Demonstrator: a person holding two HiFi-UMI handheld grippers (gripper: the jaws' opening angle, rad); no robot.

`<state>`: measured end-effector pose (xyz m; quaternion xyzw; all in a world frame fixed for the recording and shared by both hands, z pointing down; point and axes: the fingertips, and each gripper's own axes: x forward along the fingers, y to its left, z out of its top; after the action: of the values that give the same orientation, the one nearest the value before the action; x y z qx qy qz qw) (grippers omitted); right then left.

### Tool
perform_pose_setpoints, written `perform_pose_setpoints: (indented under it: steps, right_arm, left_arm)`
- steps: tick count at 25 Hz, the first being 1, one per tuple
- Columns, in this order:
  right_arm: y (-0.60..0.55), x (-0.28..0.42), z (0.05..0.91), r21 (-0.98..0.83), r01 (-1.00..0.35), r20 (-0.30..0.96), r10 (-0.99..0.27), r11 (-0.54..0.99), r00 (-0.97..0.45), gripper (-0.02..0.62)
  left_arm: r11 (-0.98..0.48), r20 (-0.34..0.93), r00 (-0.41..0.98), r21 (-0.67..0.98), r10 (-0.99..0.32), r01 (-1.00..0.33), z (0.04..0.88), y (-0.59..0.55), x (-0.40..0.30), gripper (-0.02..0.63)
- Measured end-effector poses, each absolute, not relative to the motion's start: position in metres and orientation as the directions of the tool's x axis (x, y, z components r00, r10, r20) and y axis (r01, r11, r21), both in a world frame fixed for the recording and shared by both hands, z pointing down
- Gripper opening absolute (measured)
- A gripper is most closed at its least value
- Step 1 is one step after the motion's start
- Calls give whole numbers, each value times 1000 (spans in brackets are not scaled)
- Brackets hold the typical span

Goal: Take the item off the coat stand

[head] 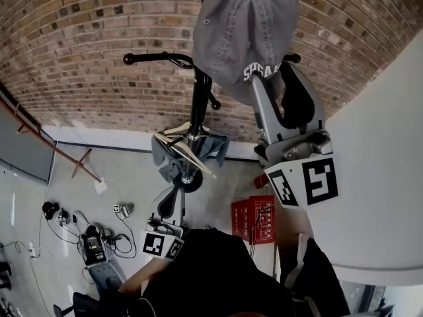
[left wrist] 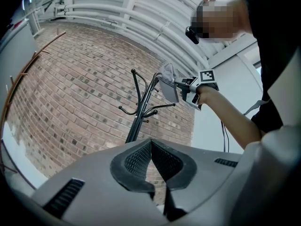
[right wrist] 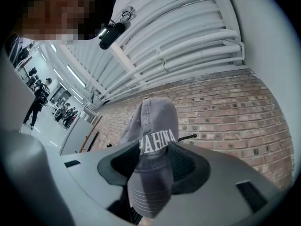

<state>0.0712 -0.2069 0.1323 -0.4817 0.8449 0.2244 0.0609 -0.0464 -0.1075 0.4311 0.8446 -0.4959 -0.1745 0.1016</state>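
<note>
- Gray baseball cap tops the black coat stand.
- Right gripper: jaws spread around the cap's brim.
- Left gripper: jaws closed, empty, facing the coat stand.

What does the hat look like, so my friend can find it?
Look at the brick wall, then the black coat stand before it. The cap hangs at the stand's top: grey, with white letters, while the other hooks are bare.

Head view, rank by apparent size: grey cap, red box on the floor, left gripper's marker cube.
1. grey cap: largest, though it is also nearest the camera, which inflates it
2. red box
3. left gripper's marker cube: smallest
</note>
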Motion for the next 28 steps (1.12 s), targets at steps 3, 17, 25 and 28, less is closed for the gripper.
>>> perform_pose_setpoints:
  steps: [3,17,25,28]
  right_arm:
    - [-210,70,130,341,-830,-313,-780,440,-542,179]
    - [-221,75,125,317,-835,-348,-764,449,-543,122]
    - [-213,76,117,272,-838,-403,-735,472,-545,91]
    - [-207,75,111,260,-838,-439,-714,480,-545,89]
  left_arm:
    - [-480,-184,444,351,-877,-804,435,-109,-46,16]
    - [-441,-161,411,367,-897,-819,443,-115,-54,16]
    - [-440,-156,412,369,-898,-819,443,-114,-54,15]
    - [-435,-150,410,373,-900,-820,445,-113,-57,16]
